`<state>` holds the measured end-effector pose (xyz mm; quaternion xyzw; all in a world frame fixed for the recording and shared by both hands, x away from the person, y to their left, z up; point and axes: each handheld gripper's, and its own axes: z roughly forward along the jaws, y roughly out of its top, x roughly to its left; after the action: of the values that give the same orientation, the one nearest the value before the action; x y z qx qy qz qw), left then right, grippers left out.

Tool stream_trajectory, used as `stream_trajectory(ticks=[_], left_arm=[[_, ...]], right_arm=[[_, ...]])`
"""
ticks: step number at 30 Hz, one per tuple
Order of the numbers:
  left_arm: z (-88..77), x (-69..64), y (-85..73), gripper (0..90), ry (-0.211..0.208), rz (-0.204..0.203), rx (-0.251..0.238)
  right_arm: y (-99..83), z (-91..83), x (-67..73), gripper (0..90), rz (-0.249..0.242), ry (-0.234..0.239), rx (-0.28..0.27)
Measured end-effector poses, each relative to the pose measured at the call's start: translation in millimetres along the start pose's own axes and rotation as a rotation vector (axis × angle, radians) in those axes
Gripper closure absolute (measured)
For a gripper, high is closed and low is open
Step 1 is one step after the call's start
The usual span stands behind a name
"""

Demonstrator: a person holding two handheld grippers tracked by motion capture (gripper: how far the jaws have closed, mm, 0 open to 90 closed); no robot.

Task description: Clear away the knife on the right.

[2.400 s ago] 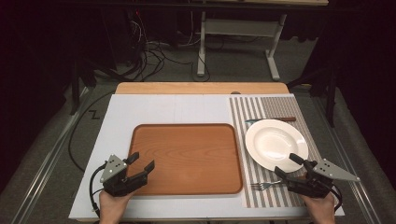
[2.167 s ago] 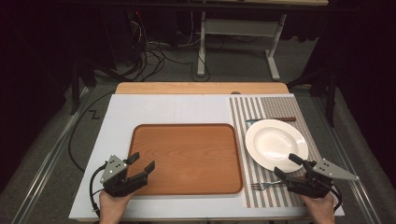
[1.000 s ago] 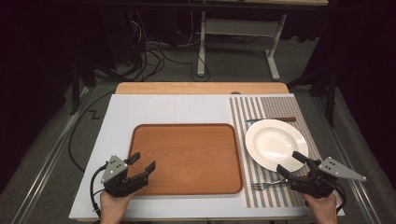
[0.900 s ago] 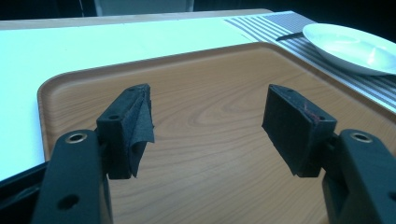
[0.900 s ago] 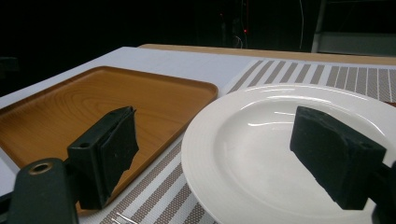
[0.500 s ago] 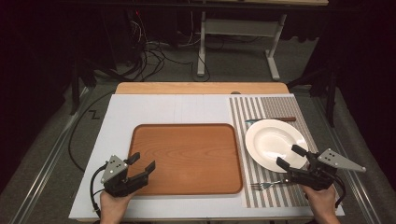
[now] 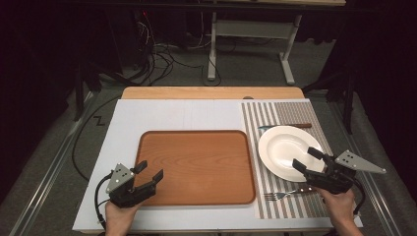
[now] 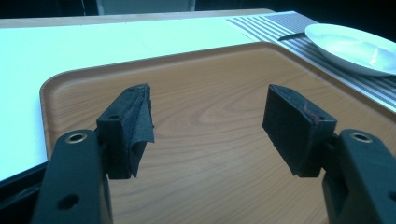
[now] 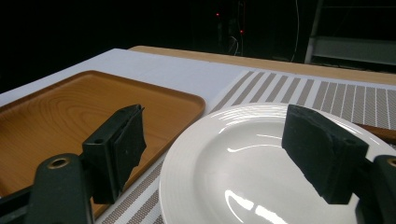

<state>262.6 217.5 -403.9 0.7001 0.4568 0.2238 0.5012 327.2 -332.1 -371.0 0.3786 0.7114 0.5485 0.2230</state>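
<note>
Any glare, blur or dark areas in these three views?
High view: table evenly lit, surroundings almost black. Right gripper view: bright glare streaks on the round white plate, near jaws soft, background dark. Left gripper view: white table cover washed out beside the brown wooden tray.

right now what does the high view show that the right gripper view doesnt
The high view alone takes in the fork on the striped placemat, near the person's edge, the left gripper with open jaws at the tray's near left corner, and both hands. The right gripper view alone gives a close look along the right gripper, whose jaws have just been closing a little yet stand wide apart with nothing pressed between them, low over the plate's near rim. Both share the white plate, the wooden tray and the placemat.
</note>
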Motion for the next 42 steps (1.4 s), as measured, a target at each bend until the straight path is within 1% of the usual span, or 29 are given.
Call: stream_trajectory(ticks=[7, 10, 16, 22, 30, 33, 37, 42], left_arm=[[0.4, -0.5, -0.1, 33.5, 0.000, 0.001, 0.000], [0.4, -0.8, -0.1, 33.6, -0.002, 0.003, 0.002], [0.6, -0.9, -0.1, 33.6, -0.001, 0.004, 0.003], [0.7, -1.0, -0.1, 33.6, 0.000, 0.004, 0.001], [1.0, -0.8, -0.2, 33.6, 0.001, 0.005, 0.003], [1.2, 0.1, -0.4, 33.6, 0.004, 0.003, 0.006], [1.2, 0.6, -0.4, 33.6, 0.005, 0.001, 0.005], [1.2, 0.4, -0.4, 33.7, 0.006, 0.002, 0.006]], right_arm=[[3.0, 3.0, -5.3, 22.0, 0.007, 0.001, 0.008], [4.7, 4.3, -9.1, 23.6, 0.019, 0.010, 0.015], [11.1, 5.9, -13.3, 24.0, 0.007, 0.000, 0.015], [17.6, 8.9, -17.7, 24.5, 0.005, -0.007, 0.020], [24.0, 19.3, -25.1, 26.8, -0.012, -0.022, 0.053], [26.7, 25.3, -29.9, 27.4, -0.025, -0.039, 0.074], [29.4, 29.5, -32.8, 27.5, -0.026, -0.047, 0.087], [32.4, 36.2, -39.8, 28.5, -0.014, -0.063, 0.102]])
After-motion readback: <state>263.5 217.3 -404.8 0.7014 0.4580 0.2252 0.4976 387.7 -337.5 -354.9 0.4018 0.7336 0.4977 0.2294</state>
